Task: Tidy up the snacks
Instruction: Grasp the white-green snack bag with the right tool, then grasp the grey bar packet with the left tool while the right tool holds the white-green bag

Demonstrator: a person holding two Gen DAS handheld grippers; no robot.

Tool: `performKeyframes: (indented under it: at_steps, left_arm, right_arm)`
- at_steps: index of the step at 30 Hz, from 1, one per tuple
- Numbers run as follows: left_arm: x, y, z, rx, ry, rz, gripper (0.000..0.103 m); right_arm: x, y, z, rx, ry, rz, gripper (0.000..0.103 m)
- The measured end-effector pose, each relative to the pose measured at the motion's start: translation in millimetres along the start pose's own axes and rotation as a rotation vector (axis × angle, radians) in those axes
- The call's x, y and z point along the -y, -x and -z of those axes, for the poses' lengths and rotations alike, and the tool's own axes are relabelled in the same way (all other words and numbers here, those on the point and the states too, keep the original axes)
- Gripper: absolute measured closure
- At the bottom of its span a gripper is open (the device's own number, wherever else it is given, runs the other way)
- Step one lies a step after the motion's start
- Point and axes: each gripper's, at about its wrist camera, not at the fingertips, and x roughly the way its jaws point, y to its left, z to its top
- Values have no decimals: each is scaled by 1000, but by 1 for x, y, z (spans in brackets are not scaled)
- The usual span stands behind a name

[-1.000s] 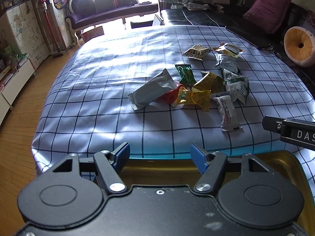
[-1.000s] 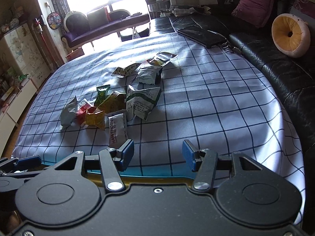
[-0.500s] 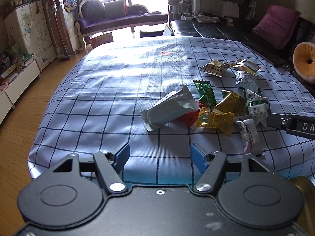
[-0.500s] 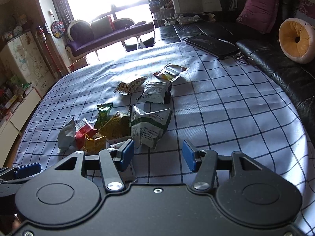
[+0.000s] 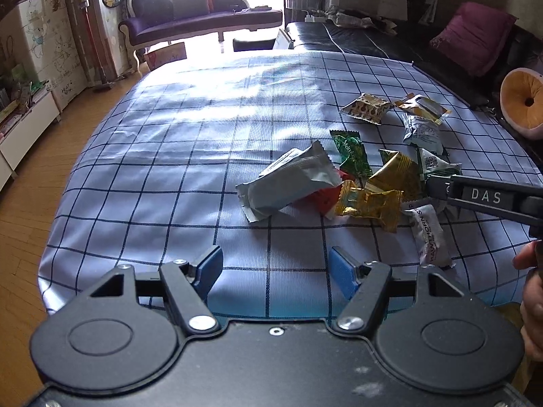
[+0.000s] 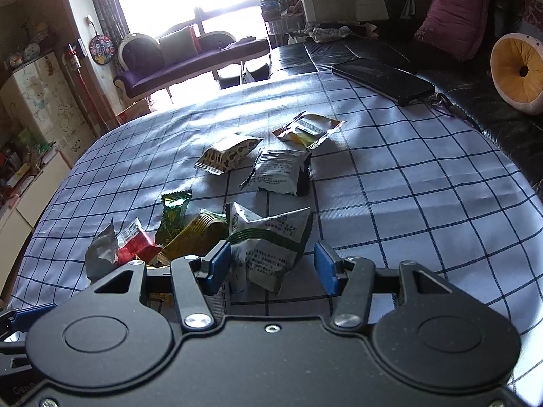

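Observation:
Several snack packets lie in a loose pile on the blue checked tablecloth (image 5: 190,156). Among them are a silver packet (image 5: 288,183), a gold candy (image 5: 370,203), a green packet (image 5: 353,152) and a white Hawthorn packet (image 5: 429,237). My left gripper (image 5: 276,269) is open over bare cloth, near the table's front edge and short of the pile. My right gripper (image 6: 271,268) is open, with a white-and-green packet (image 6: 271,247) lying between its blue fingertips; the pads do not press it. From the left wrist view, the right gripper (image 5: 485,196) reaches in over the pile's right side.
A black flat device (image 6: 383,79) lies at the table's far right edge by a black sofa (image 6: 475,101). A person's hand (image 5: 532,291) shows at the right. A sliver of a gold tin (image 5: 507,308) sits below the front edge. Wooden floor (image 5: 30,183) lies left.
Both grippers moved forward over the table toward the pile. The gold tin slid almost out of view. The white-and-green packet now lies between the right fingertips. Neither gripper's opening changed.

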Motion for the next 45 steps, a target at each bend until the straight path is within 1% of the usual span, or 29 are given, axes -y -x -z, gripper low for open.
performKeyframes:
  at_steps: [5,12,19,22,26,32,34,40,45]
  left_arm:
    - [-1,3,0,11,32,-12,32]
    - [2,8,1,19,26,-30,32]
    - [6,16,2,30,28,-85,32]
    - [8,19,1,28,21,-61,32]
    - [11,25,2,43,20,-62,32]
    - [9,32,0,27,36,-15,33]
    - [9,34,-2,35,21,-2,33]
    - [7,36,-7,76,-36,-10,33]
    - [-2,18,-8,65,-76,-13,33]
  right_arm:
    - [-2,-4,4,4,29,-8,43]
    - [0,-3,8,34,48,-23,43]
    - [1,-2,10,50,50,-34,43]
    - [2,0,11,53,57,-39,43]
    - [5,0,11,52,47,-56,43]
    - [11,-1,10,53,22,-75,44]
    - [10,0,10,54,30,-72,44]
    - [4,0,14,66,70,-54,44]
    - [3,0,16,75,77,-51,44]
